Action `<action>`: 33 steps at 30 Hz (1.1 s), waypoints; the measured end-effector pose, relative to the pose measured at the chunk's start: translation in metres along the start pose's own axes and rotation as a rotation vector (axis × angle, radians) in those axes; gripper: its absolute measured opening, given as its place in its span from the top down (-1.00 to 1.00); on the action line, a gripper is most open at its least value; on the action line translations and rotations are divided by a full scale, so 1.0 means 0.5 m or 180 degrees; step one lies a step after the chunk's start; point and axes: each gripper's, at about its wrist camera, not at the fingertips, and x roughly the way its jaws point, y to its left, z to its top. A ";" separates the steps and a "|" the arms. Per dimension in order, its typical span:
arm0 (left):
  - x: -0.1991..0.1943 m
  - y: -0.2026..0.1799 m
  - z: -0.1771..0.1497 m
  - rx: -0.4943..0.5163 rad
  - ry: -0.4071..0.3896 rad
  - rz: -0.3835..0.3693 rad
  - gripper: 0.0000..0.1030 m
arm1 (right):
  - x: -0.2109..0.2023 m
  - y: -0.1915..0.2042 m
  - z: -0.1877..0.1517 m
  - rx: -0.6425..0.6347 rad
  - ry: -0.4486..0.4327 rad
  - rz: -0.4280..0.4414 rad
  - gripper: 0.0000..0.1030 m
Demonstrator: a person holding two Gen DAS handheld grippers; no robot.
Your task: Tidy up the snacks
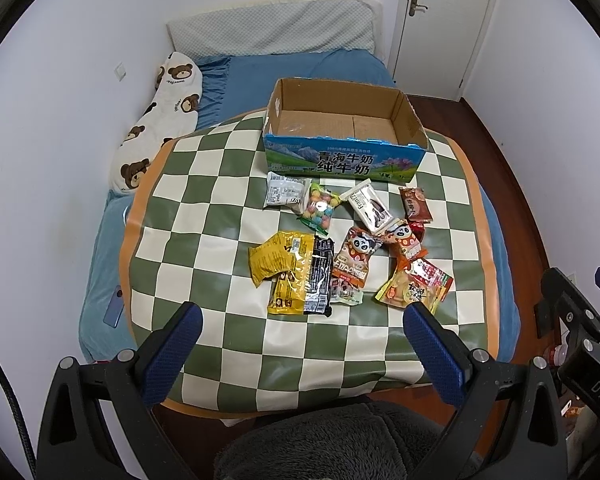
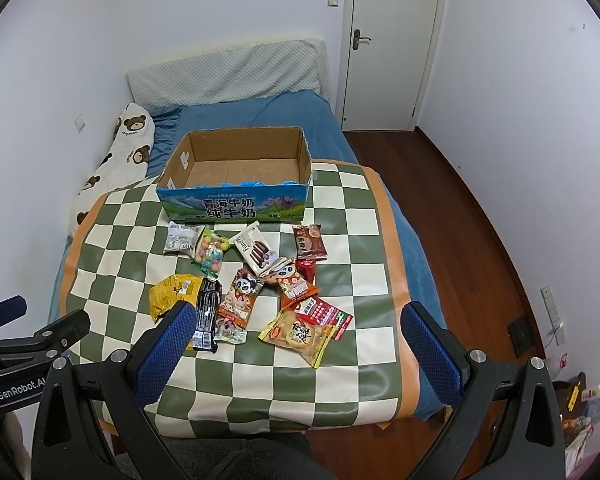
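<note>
Several snack packets lie loose on a green-and-white checkered mat [image 1: 204,216] on the bed. A yellow packet [image 1: 276,260], a panda packet [image 1: 354,256], a colourful candy bag [image 1: 320,206] and a rice-cracker packet [image 1: 414,286] are among them. An empty blue milk carton box [image 1: 340,128] stands open behind them; it also shows in the right wrist view [image 2: 236,184]. My left gripper [image 1: 300,320] is open and empty, above the mat's near edge. My right gripper [image 2: 296,320] is open and empty, above the packets' near side, near the rice-cracker packet [image 2: 300,334].
A bear-print pillow [image 1: 160,120] lies along the left wall. A grey pillow [image 1: 276,28] is at the head of the bed. A blue phone [image 1: 114,310] lies on the sheet at left. A white door [image 2: 392,40] and wooden floor [image 2: 480,240] are on the right.
</note>
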 end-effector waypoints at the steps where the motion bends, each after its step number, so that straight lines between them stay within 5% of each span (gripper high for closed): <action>1: 0.001 0.000 0.001 0.0002 -0.0001 0.0001 -1.00 | 0.000 0.000 0.000 -0.0002 0.0000 0.0002 -1.00; 20: 0.044 0.000 0.016 -0.0070 0.0007 0.0043 -1.00 | 0.024 -0.005 0.011 0.0050 0.0061 0.0013 -1.00; 27: 0.190 0.037 0.034 -0.0056 0.0251 0.0324 -1.00 | 0.158 -0.036 -0.015 0.0300 0.0461 0.0135 -1.00; 33: 0.358 0.050 0.049 0.0272 0.0471 0.0563 -1.00 | 0.329 -0.066 -0.049 0.0611 0.0949 0.0199 -0.99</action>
